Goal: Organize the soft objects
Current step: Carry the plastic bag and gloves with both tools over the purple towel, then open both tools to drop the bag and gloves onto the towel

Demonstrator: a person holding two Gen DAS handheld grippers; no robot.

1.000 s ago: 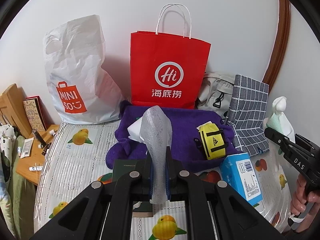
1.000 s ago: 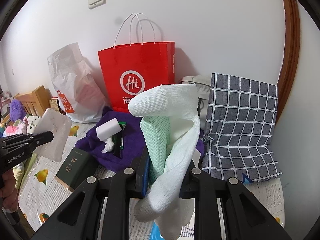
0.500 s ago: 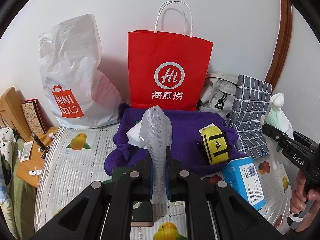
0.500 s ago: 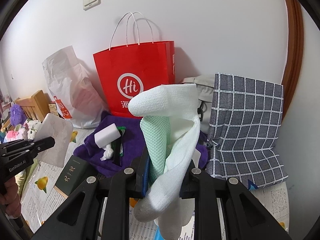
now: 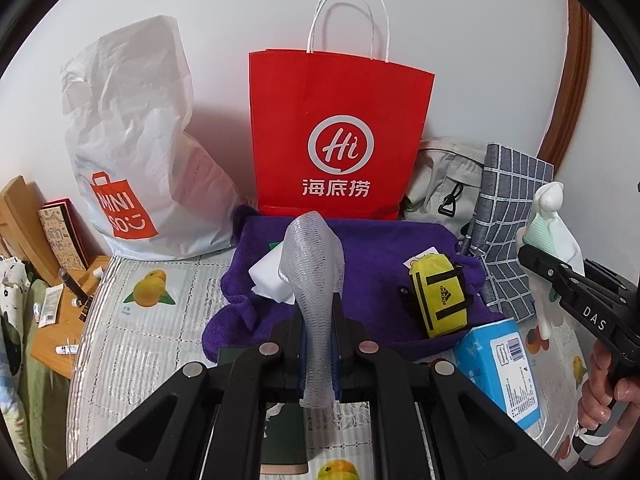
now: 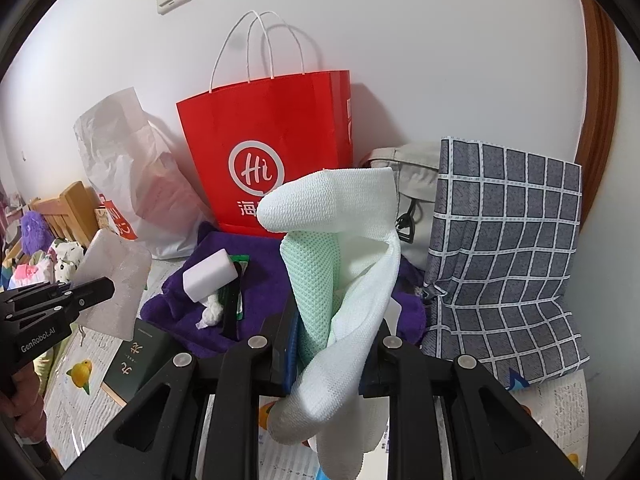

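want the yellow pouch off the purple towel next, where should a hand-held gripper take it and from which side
Probably across the narrow width of the yellow pouch, mid-body, coming from above. It lies flat on the purple towel with its long axis running toward the camera, so the short sides face left and right. Keep clear of the blue tissue pack that crowds its near end.

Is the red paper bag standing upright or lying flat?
Upright. The red paper bag stands against the wall behind the purple towel, handles pointing up.
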